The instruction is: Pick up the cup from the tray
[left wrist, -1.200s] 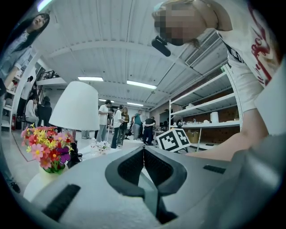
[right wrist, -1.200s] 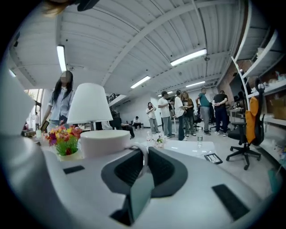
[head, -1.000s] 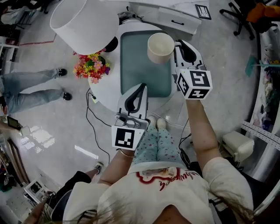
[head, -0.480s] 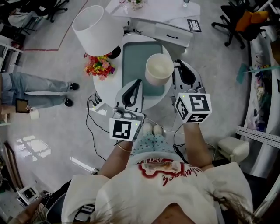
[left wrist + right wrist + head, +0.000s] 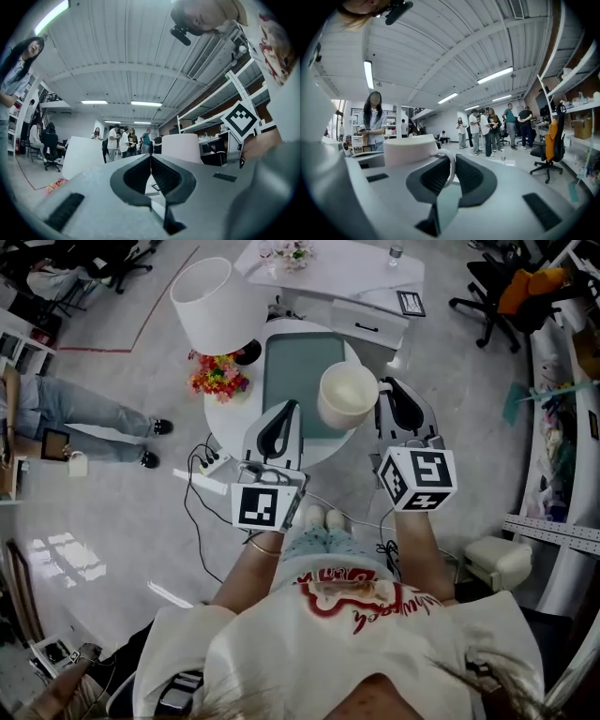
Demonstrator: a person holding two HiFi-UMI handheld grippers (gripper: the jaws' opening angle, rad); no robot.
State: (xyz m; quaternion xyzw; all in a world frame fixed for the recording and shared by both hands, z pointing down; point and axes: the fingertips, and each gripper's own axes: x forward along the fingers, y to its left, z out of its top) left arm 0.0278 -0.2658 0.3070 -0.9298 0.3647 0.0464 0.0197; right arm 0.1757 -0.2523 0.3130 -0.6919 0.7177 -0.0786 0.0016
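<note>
My right claw (image 5: pixel 388 390) pinches the cup (image 5: pixel 348 397) by its handle, upright over the tray's (image 5: pixel 291 362) right edge, open floor (image 5: pixel 469 381) beyond; left claw (image 5: pixel 291 407), jaws together, points forward alongside.

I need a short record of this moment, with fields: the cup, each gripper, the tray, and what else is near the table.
cup: cup, cream, upright, held by its handle, apparently lifted over the tray's right edge
right gripper: right gripper, jaws closed on the cup's handle
left gripper: left gripper, jaws together, nothing between them
tray: tray, teal, on the round white table
at the table's left edge: flowers, lampshade
</note>
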